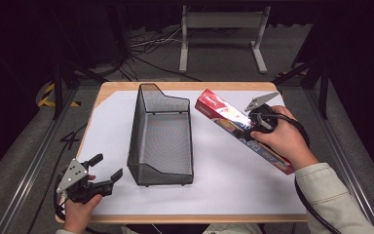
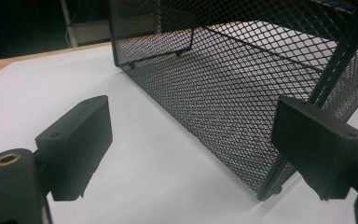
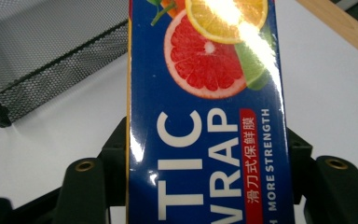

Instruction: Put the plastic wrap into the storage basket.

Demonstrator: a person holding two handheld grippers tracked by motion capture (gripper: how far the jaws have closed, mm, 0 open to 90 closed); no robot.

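A long plastic wrap box [image 1: 217, 110], blue and red with citrus fruit printed on it, runs diagonally over the right half of the table. My right gripper [image 1: 249, 129] is shut on it around its middle. In the right gripper view the box [image 3: 205, 93] sits between the two black jaws, and the pads [image 3: 117, 154] press on its long sides. My left gripper [image 1: 108, 166] is at the front left of the table, open with nothing between its jaws. In the left gripper view that gripper [image 2: 191, 135] faces the near corner of the mesh basket [image 2: 223, 79].
A black wire mesh basket [image 1: 135, 131] stands in the middle of the white sheet [image 1: 224, 170] that covers the wooden table. It is empty, with its higher end at the back. A metal stand [image 1: 221, 29] and cables lie on the floor beyond the table.
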